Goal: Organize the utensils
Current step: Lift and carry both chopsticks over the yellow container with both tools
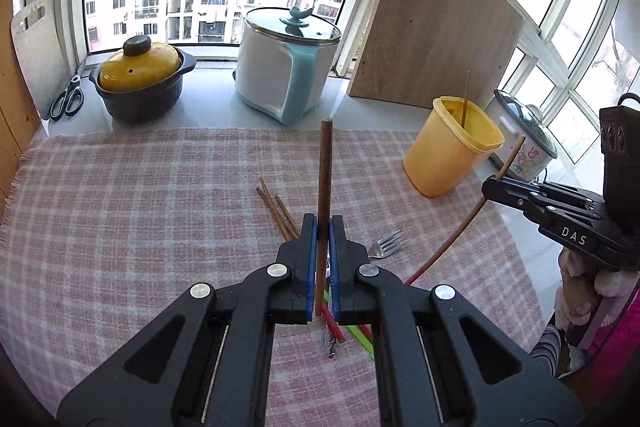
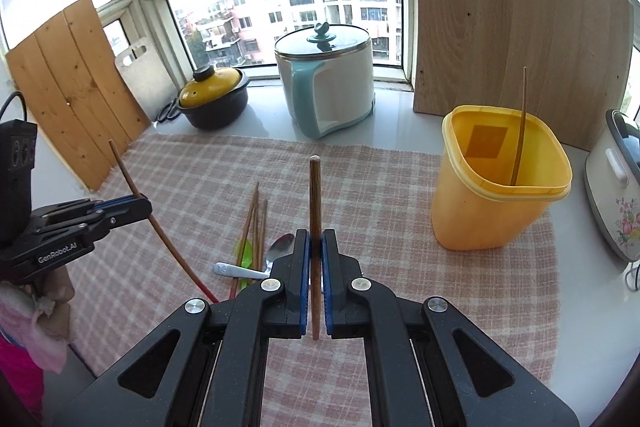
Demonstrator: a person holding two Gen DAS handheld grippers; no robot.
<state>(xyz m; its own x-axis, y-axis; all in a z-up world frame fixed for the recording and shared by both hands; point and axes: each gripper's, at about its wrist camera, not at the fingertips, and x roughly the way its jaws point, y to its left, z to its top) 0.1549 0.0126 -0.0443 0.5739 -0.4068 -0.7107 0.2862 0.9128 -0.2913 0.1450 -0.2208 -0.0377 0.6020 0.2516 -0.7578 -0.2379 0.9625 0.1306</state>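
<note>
stowed: one chopstick in yellow bin, 2 o'clock. left gripper, right gripper: each clenched on a brown chopstick. remaining at 12 o'clock: chopsticks, spoon, fork.

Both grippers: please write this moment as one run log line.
left gripper: shut on chopstick | right gripper: shut on chopstick | yellow container: one chopstick inside

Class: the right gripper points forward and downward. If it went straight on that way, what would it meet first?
Probably the checked cloth ahead of the right gripper. Its chopstick would touch first; the yellow container sits off right. Depth is uncertain.
</note>
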